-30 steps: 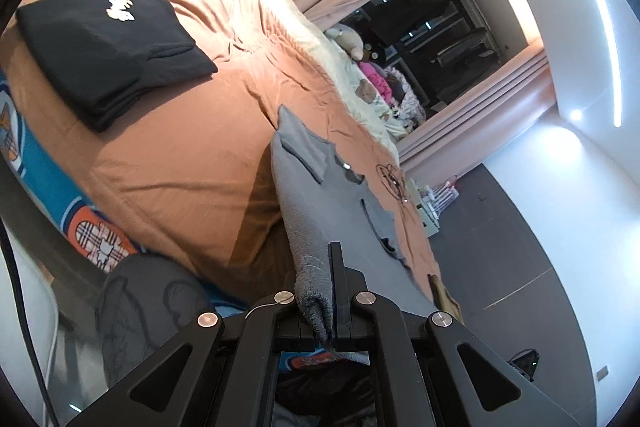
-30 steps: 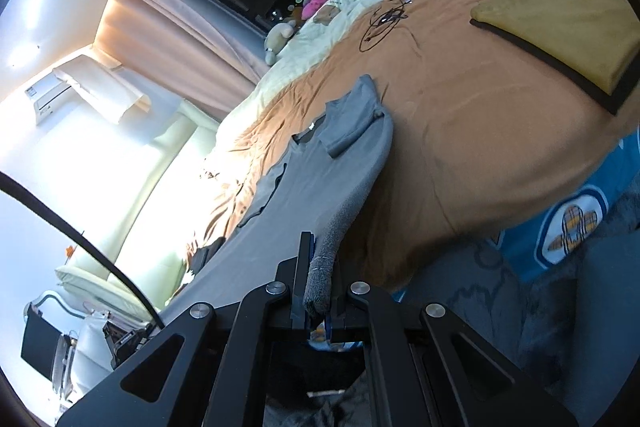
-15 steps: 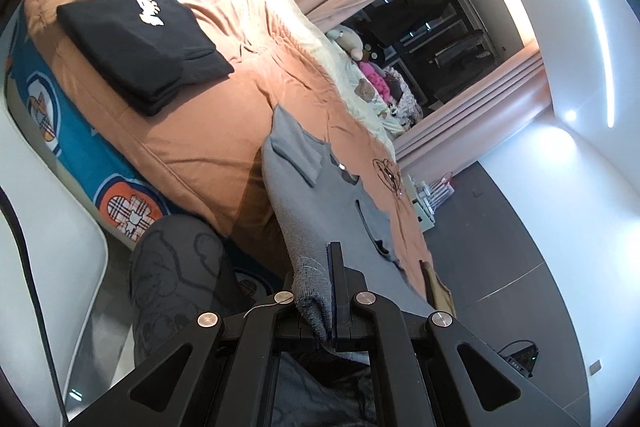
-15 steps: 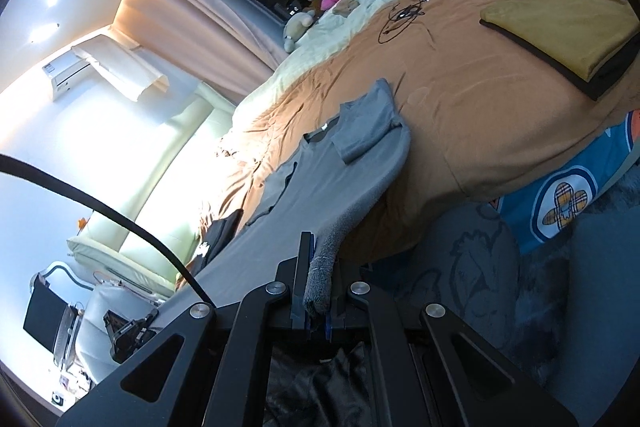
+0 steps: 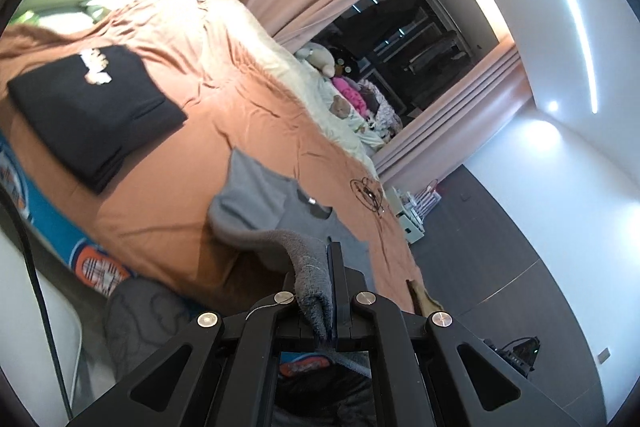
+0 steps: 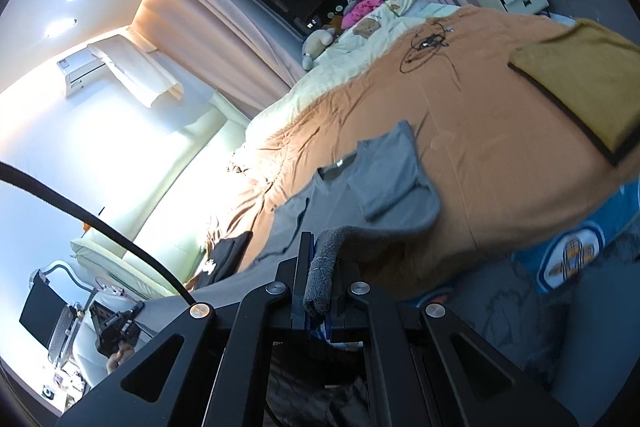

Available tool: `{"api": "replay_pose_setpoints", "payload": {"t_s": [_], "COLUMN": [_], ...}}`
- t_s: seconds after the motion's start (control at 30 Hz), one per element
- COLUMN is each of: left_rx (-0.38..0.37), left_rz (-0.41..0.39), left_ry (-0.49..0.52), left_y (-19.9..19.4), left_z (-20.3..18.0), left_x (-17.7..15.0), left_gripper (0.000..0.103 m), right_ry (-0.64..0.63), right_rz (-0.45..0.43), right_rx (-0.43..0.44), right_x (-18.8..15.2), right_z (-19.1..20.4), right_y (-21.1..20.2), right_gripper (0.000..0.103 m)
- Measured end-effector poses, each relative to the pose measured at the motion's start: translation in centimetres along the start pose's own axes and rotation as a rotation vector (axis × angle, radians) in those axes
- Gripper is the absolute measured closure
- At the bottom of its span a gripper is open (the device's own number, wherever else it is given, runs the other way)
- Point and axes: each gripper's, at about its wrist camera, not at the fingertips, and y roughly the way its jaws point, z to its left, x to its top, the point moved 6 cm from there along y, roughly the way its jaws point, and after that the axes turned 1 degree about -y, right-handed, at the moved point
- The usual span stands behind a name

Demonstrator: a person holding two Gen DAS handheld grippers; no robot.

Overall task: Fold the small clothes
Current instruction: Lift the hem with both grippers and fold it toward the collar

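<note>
Grey shirt [image 5: 276,203] hem pinched inside both grippers' jaws.

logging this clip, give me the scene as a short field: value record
garment: grey t-shirt, collar end lying on the bed, sleeves folded in
left tongs: shut on the shirt's hem
right tongs: shut on the shirt's hem
surface: orange bedspread
already folded: black garment, mustard garment
fold stage: bottom hem lifted, not yet laid over
</note>
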Motion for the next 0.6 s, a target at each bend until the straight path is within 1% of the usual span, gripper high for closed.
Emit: {"api": "replay_pose_setpoints", "payload": {"t_s": [0.13,0.27,0.43,0.6], "left_rx": [0.024,0.048,0.061,0.097], "left_rz": [0.001,0.009,0.047,0.079], "left_ry": [0.037,0.063,0.075,0.101], "left_y": [2.6,6.3,11.1,16.2], "left_z": [-1.2,-2.1,-2.8,-2.9], "left_x": [2.7,5.9,9.2,12.3], "left_gripper": [0.100,0.100,0.100,0.100], "right_ry": [-0.034,-0.046,-0.046,-0.040], "right_rz": [0.000,-0.005,-0.008,-0.003], "right_rx": [-0.004,-0.018,-0.036,-0.071], "right_x": [3.2,6.9,9.7,12.0], "right_z": [0.3,0.4,0.2,-0.1], "right_y": [2.8,6.6,10.6,14.9], "right_gripper": [0.103,0.103,0.103,0.103]}}
